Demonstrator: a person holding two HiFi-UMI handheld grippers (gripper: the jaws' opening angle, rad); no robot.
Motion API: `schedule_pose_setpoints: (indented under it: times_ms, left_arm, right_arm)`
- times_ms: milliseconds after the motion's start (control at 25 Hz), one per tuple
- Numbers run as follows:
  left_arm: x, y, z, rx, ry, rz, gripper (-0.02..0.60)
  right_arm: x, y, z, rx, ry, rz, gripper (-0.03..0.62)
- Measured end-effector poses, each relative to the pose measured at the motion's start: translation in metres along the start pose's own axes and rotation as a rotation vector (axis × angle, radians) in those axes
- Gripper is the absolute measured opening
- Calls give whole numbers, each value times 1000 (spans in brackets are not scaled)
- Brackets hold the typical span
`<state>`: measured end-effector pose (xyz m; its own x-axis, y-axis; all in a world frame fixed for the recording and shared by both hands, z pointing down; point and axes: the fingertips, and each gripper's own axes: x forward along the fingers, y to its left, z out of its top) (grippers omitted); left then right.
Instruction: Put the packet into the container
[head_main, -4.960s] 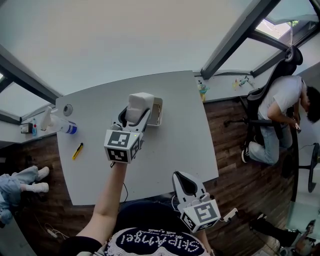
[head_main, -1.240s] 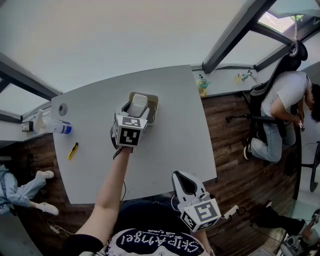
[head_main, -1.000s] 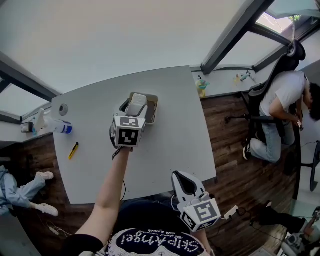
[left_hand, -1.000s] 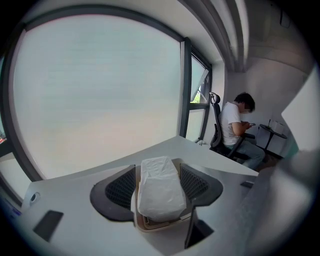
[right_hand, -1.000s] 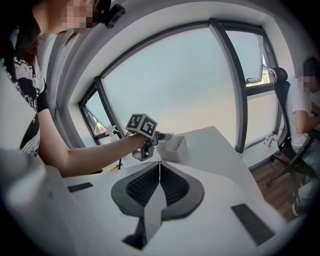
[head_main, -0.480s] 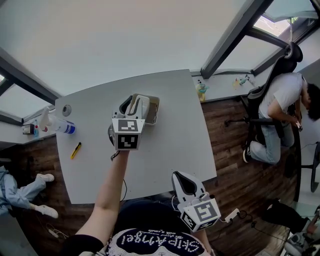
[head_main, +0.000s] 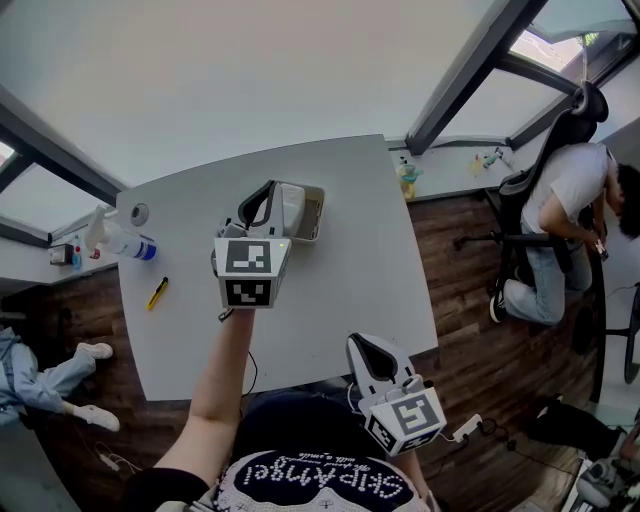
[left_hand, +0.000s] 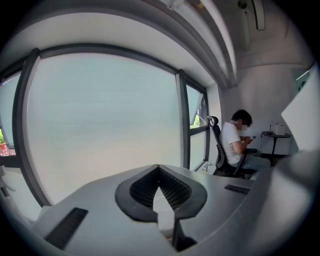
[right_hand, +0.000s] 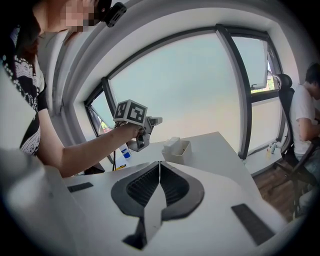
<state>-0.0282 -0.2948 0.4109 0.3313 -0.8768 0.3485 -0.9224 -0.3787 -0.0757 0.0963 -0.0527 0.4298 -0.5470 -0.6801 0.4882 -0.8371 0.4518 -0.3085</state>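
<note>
The left claw (head_main: 262, 198) had just lifted clear of the container (head_main: 314, 212), and its jaws had been closing; they now met with nothing between them. A second earlier it had sat low at the container, jaws wide about the packet (head_main: 292, 205). The packet now stood in the container, its top poking out, on the surface (head_main: 340, 285). The right claw (head_main: 372, 362) hung well apart, shut and empty. The placing looked done.
</note>
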Motion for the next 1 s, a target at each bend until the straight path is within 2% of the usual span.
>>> schedule_pose_setpoints:
  times_ms: [200, 400, 640, 1000]
  left_arm:
    - [-34, -1, 31, 24, -101, 5, 8]
    - [-70, 0, 53, 10, -183, 16, 8]
    - [-101, 5, 54, 5, -218, 36, 8]
    - [-148, -4, 49, -52, -259, 67, 8]
  right_arm:
    - [4, 7, 3, -22, -6, 29, 15]
    - [9, 17, 10, -51, -7, 60, 15]
    - [15, 29, 11, -66, 1, 87, 15]
    - [19, 44, 13, -100, -7, 121, 15]
